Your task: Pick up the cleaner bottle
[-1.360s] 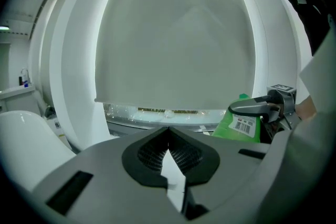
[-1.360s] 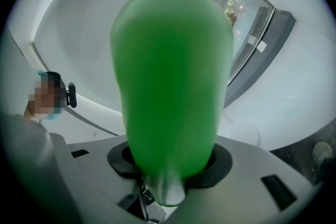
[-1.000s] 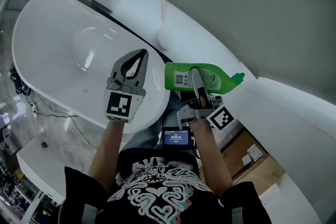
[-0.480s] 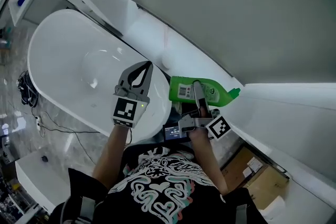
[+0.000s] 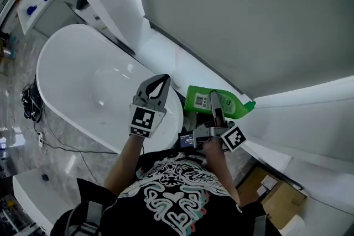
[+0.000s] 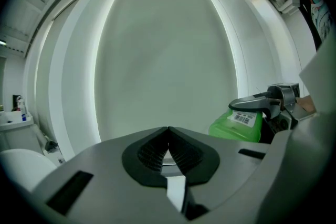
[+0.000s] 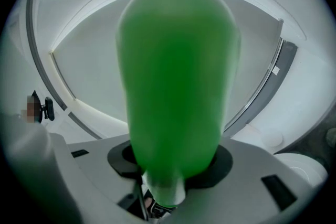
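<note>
Right gripper clamps the smooth green plastic cleaner bottle mid-body, cap toward 3 o'clock, judged light but slippery; left gripper closed, empty.

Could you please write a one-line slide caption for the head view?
Right gripper clamps the green cleaner bottle, held sideways beside the white bathtub; left gripper is shut and empty.

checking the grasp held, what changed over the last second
Mostly the head view swung: the bathtub and both grippers sit lower in frame, with more wall showing. Nothing was taken or let go. The right gripper stays shut on the green cleaner bottle, held sideways; the left gripper stays shut and empty beside it.
</note>
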